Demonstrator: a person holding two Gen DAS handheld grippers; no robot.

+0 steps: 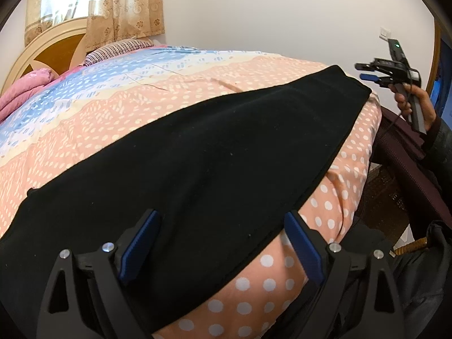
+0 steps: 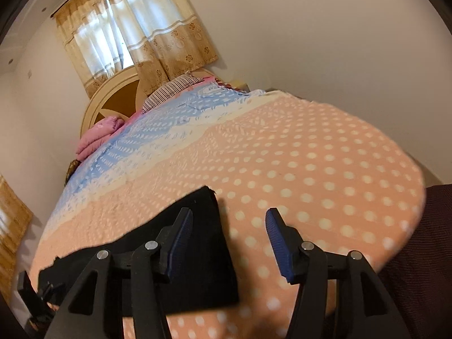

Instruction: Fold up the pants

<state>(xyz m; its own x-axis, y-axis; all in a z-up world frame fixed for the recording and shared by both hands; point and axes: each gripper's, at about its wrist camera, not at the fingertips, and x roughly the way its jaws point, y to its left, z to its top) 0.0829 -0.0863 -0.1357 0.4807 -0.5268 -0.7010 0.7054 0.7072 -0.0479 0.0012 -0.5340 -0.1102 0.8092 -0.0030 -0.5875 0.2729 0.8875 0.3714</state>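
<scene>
Black pants (image 1: 197, 158) lie flat in a long band across the polka-dot bedspread (image 1: 113, 104). My left gripper (image 1: 220, 243) is open just above the pants' near edge, its blue pads wide apart and holding nothing. My right gripper (image 1: 370, 73) shows in the left wrist view, held in a hand above the pants' far right end. In the right wrist view the right gripper (image 2: 228, 240) is open and empty over the bedspread (image 2: 310, 169), with the pants' end (image 2: 197, 254) under its left finger.
A wooden headboard (image 1: 48, 53) with pink bedding (image 1: 22, 93) and a striped pillow (image 1: 118, 48) stands at the bed's far end. A dark maroon suitcase (image 1: 401, 169) is beside the bed at right. Curtains (image 2: 127, 36) hang behind.
</scene>
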